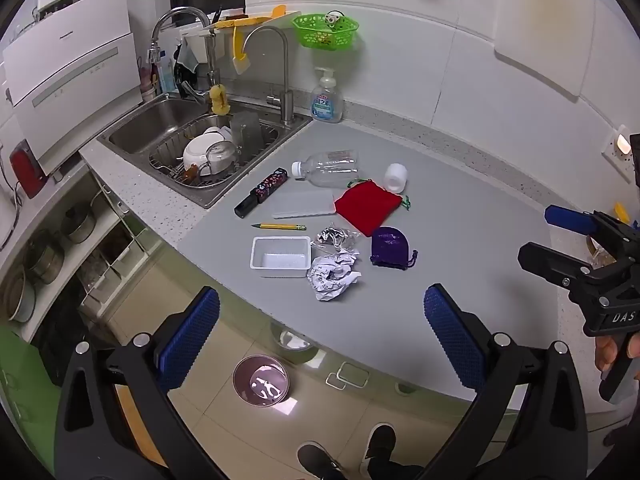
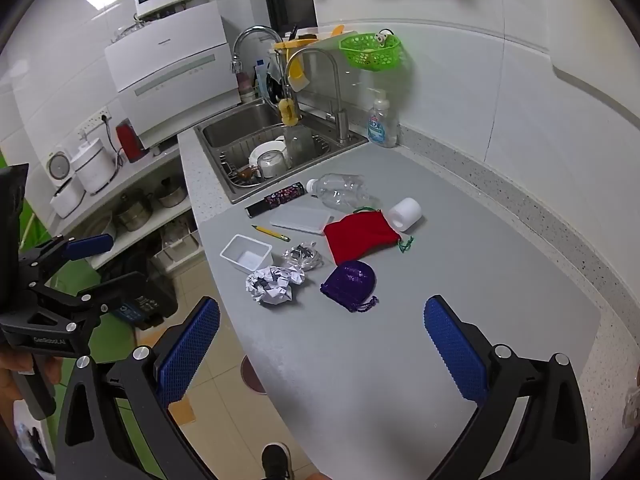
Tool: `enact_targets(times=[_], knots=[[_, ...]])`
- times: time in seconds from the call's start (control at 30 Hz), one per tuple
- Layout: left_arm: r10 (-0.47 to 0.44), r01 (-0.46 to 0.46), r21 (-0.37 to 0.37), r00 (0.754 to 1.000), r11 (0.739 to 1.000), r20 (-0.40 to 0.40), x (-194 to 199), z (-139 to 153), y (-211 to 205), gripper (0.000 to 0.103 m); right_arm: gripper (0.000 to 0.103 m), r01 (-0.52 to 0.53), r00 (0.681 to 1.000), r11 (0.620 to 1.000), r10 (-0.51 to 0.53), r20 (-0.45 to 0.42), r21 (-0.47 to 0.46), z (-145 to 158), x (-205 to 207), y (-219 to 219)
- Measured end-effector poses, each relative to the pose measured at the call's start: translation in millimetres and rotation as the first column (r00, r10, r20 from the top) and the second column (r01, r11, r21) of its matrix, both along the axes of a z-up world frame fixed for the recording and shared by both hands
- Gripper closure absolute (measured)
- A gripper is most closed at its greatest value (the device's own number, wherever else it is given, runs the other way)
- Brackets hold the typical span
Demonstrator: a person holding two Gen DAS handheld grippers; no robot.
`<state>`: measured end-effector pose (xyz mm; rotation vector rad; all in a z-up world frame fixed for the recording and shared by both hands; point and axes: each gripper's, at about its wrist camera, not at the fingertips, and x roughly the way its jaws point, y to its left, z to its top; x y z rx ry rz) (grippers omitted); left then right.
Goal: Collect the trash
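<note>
On the grey counter mat lie a crumpled paper ball [image 1: 334, 276] [image 2: 274, 285], a foil wad [image 1: 334, 238] [image 2: 303, 256], an empty white plastic tray [image 1: 281, 257] [image 2: 246, 253] and an empty clear bottle [image 1: 326, 168] [image 2: 340, 190] on its side. My left gripper [image 1: 322, 304] [image 2: 104, 264] hovers open at the counter's front edge, short of the paper ball, holding nothing. Further right, my right gripper [image 2: 322, 312] [image 1: 554, 238] hangs open and empty above bare mat, nearest the purple pouch [image 2: 352, 282]. A round bin [image 1: 262, 380] stands on the floor below the counter edge.
A red pouch [image 1: 367, 206], pencil [image 1: 280, 226], flat clear box [image 1: 303, 204], black patterned tube [image 1: 262, 192] and white roll [image 1: 396, 177] also lie on the mat. The sink [image 1: 132, 132] with a dish rack is at the back left. A person's shoes [image 1: 380, 444] are on the floor.
</note>
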<state>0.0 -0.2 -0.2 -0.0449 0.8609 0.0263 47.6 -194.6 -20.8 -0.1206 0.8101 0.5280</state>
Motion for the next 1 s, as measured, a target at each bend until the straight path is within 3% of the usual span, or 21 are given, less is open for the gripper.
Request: enact_targets(times=[1.0], knots=[[0.013,-0.013,-0.017,1.0,1.0,-0.009,2.6,-2.8,7.1,0.003,0.005,-0.001,1.0,1.0,0.001,-0.002,-0.001,-5.4,1.3,3.2]])
